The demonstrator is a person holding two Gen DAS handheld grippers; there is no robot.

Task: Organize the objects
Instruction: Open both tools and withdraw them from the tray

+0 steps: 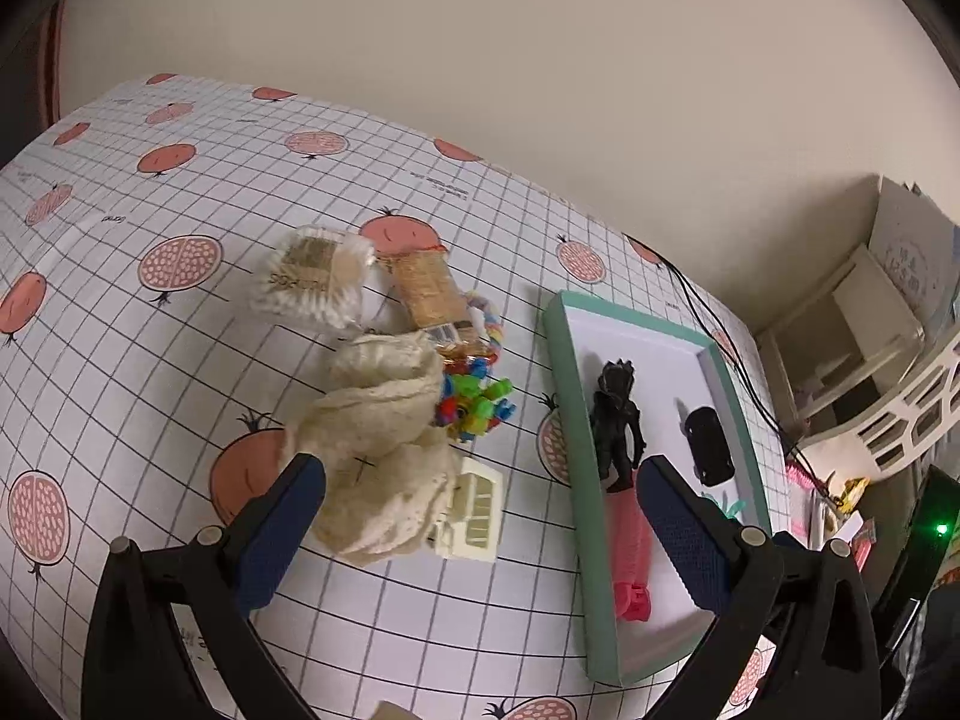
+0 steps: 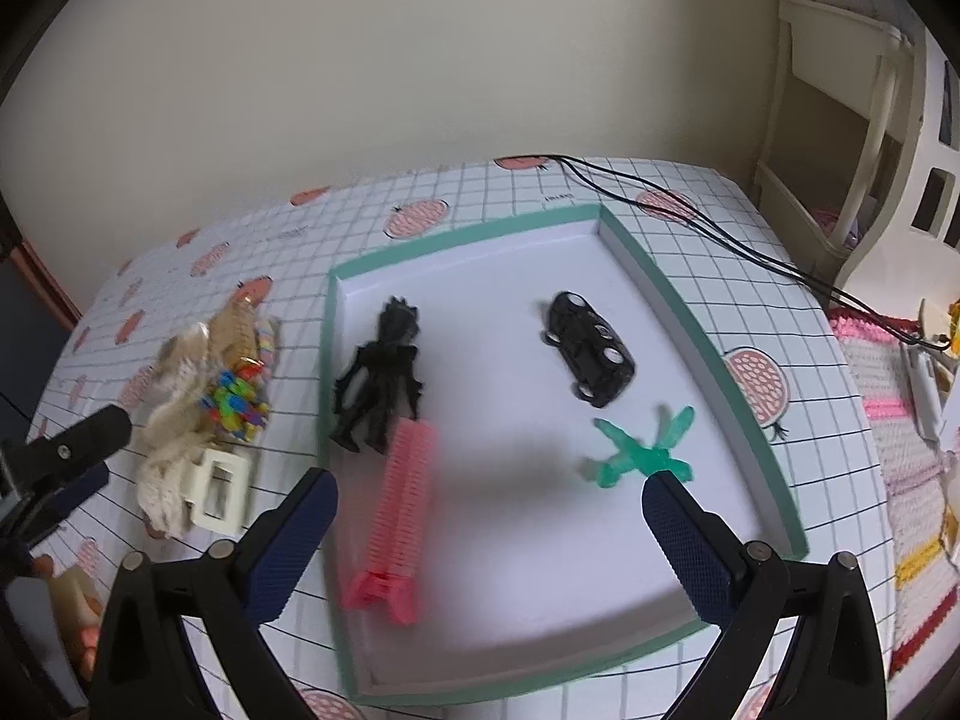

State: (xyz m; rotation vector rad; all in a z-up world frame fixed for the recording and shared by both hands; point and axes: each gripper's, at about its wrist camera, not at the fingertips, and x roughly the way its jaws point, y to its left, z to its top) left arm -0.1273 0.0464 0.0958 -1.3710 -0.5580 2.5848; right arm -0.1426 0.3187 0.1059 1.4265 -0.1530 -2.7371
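Blurring pink comb (image 2: 401, 504) in tray (image 2: 660, 264), cloth (image 1: 384, 438) hiding clip (image 1: 474, 510)

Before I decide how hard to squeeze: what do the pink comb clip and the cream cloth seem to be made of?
The pink comb clip looks like rigid moulded plastic, with thin even teeth and a matte finish. The cream cloth looks like soft, loosely knitted or woven fabric, crumpled into folds.

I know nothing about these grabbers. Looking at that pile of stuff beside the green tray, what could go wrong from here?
The cream cloth lies tangled over the colourful blocks and against the cream clip, so the open left gripper might drag several things at once. In the tray, the pink comb touches the black figure; dropping more there could knock it.
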